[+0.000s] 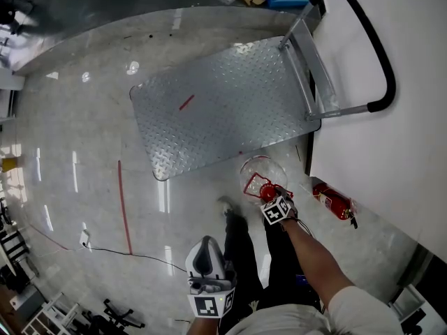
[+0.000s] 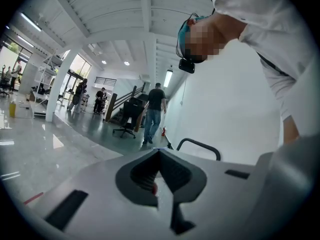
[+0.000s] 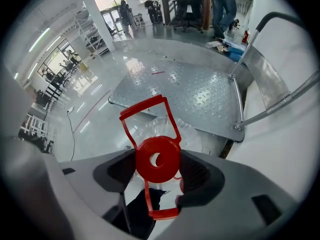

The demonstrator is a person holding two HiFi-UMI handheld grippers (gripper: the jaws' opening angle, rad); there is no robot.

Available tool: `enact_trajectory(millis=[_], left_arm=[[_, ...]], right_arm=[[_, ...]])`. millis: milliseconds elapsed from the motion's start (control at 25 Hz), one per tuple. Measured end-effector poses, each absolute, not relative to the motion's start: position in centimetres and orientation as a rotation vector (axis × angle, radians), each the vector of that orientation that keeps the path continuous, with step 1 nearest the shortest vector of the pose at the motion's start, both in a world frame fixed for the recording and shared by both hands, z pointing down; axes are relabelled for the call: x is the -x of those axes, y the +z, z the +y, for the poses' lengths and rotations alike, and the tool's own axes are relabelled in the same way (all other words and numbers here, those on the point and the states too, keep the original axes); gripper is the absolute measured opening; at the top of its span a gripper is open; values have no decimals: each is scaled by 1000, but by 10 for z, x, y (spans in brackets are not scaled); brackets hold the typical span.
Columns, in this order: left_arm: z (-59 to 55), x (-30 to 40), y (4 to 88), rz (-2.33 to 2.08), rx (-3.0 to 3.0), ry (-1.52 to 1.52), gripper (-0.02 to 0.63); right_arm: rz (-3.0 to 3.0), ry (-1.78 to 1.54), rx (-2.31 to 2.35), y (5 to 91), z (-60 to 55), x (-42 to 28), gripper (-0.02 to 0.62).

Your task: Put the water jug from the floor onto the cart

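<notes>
The clear water jug (image 1: 260,171) stands on the floor just in front of the cart's metal deck (image 1: 223,110). Its red cap (image 1: 266,189) and red carry handle (image 3: 147,115) face up. My right gripper (image 1: 269,195) points steeply down over it. In the right gripper view the red cap (image 3: 158,160) sits between the wide-spread jaws of that gripper (image 3: 159,154), and the pads do not press on it. My left gripper (image 1: 207,246) hangs lower left, away from the jug, with its jaws (image 2: 159,151) together and nothing in them.
The cart's black push handle (image 1: 370,40) rises at its right end beside a white wall. A red fire extinguisher (image 1: 334,201) lies by the wall right of the jug. A black cable (image 1: 126,253) and red tape line (image 1: 123,208) cross the floor at left. My legs (image 1: 237,250) are beside the jug.
</notes>
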State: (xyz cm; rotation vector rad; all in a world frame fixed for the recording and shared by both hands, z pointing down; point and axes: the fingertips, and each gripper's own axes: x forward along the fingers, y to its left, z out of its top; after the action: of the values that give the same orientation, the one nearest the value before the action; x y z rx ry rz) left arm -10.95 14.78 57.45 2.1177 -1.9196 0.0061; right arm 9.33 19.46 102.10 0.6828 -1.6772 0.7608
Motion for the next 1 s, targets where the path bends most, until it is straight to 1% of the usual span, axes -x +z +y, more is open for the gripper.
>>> enact_trajectory(millis=[200, 360, 760, 1000], left_arm=[[149, 111, 567, -1923, -2127, -20, 3], [155, 120, 553, -1924, -2144, -45, 5], [160, 146, 481, -1833, -2322, -156, 3], [143, 139, 447, -1836, -2357, -246, 3]], right_arm=[[-1650, 728, -649, 1015, 202, -101, 272], [-1643, 708, -636, 987, 208, -98, 272], [-1644, 783, -687, 840, 169, -91, 272], [-1721, 711, -704, 771, 112, -82, 270]])
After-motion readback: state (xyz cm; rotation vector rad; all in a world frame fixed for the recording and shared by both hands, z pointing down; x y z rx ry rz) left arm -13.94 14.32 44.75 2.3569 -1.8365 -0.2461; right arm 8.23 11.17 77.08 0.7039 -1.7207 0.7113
